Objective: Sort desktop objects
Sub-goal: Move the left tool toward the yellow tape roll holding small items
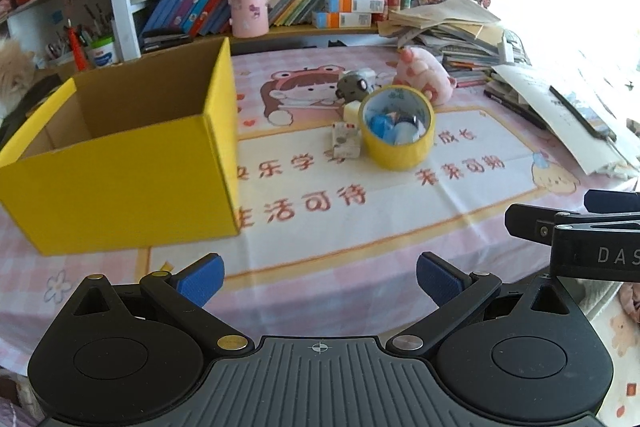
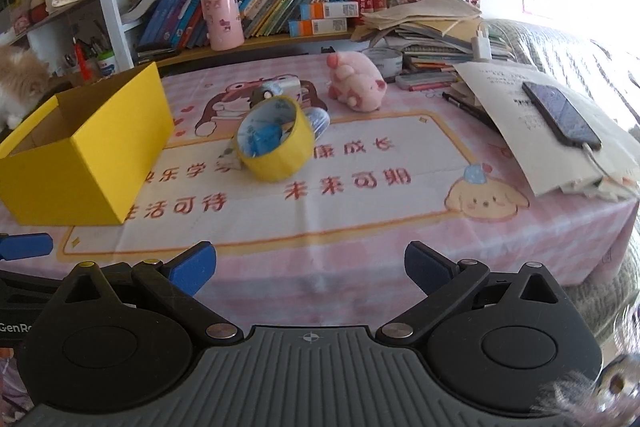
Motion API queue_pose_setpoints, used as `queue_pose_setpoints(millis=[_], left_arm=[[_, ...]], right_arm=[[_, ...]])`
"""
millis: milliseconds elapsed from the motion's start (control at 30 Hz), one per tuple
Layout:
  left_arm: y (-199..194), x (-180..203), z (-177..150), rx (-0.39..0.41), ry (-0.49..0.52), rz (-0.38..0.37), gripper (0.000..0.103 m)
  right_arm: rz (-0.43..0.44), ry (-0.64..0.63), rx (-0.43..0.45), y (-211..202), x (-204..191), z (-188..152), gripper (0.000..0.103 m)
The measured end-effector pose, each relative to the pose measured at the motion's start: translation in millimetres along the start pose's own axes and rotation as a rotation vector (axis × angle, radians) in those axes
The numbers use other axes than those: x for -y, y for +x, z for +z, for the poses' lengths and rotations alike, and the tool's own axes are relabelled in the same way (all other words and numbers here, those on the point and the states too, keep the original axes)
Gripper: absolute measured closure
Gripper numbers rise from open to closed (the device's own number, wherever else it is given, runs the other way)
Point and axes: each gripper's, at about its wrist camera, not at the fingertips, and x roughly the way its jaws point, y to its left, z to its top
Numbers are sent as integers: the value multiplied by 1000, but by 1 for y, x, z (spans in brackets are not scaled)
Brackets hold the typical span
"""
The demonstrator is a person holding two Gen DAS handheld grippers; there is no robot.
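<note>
Both grippers, left [image 1: 320,279] and right [image 2: 310,267], hover with jaws wide and empty. Sorting looks unstarted: yellow box [image 1: 120,167] seems empty; tape roll [image 1: 397,129], pink plush pig [image 2: 354,83] and small items remain mid-surface.

Desk seen past the spread-apart right gripper [image 2: 310,265].
A yellow tape roll [image 2: 276,141] is propped among small items mid-table, a yellow box [image 2: 86,151] is set to its left, and a pink plush pig [image 2: 356,83] is laid behind.
</note>
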Motion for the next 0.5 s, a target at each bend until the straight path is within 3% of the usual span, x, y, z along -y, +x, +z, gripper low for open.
queue_pose_setpoints(millis=[500], left_arm=[[47,40,52,-4,-54,49,0]], right_arm=[[69,-58,0,51,53,62,1]])
